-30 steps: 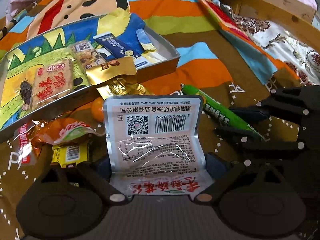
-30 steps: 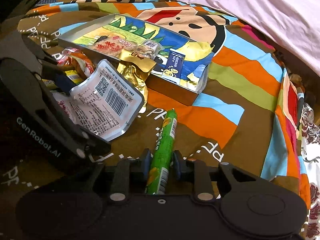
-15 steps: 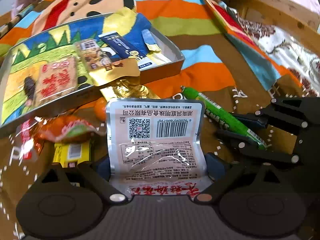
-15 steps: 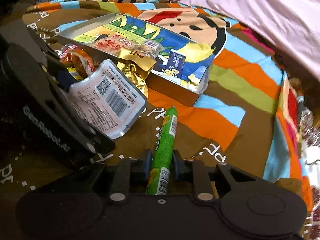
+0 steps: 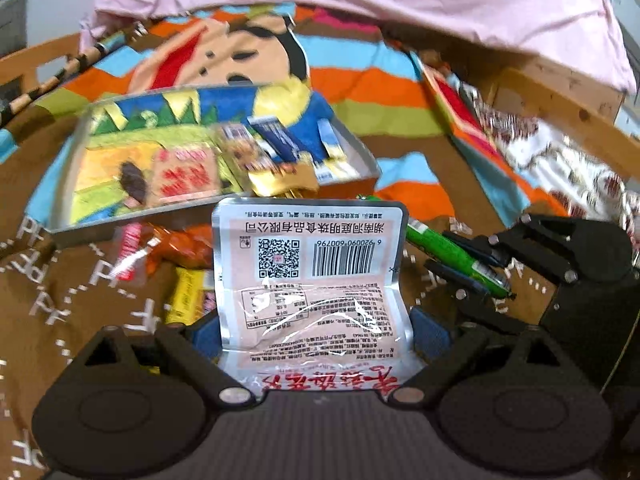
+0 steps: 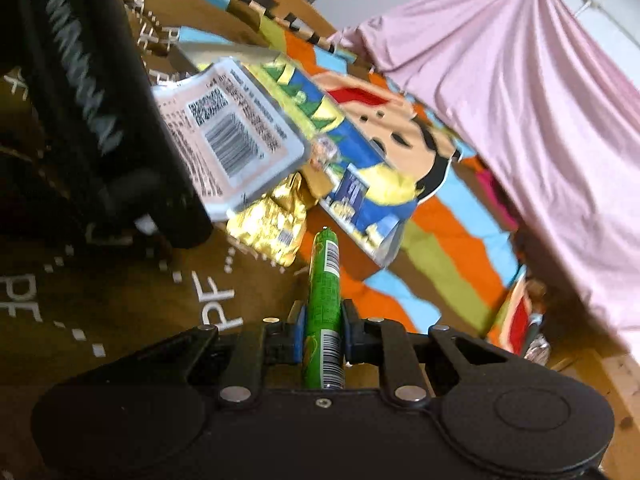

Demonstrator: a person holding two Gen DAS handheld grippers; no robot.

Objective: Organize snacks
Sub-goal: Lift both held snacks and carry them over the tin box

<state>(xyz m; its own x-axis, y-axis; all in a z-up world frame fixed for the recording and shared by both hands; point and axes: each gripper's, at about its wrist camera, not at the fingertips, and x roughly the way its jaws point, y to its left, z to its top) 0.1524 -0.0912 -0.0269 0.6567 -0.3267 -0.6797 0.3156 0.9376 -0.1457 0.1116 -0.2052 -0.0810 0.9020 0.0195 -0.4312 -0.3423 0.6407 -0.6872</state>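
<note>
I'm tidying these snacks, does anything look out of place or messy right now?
Yes. A gold foil packet hangs over the tin tray's front edge, half out. Orange and yellow snacks lie loose on the blanket in front of the tray.

Bed with striped cartoon-print blanket point(image 5: 392, 76). Lying on it: shallow tray point(image 5: 360, 148), centre left; orange snack packet point(image 5: 176, 244) and yellow packet point(image 5: 186, 296) below the tray; gold foil packet point(image 6: 272, 224), centre; pink sheet point(image 5: 400, 4) across the top.

Dim indoor light, motion blur, strong fisheye edge distortion.
</note>
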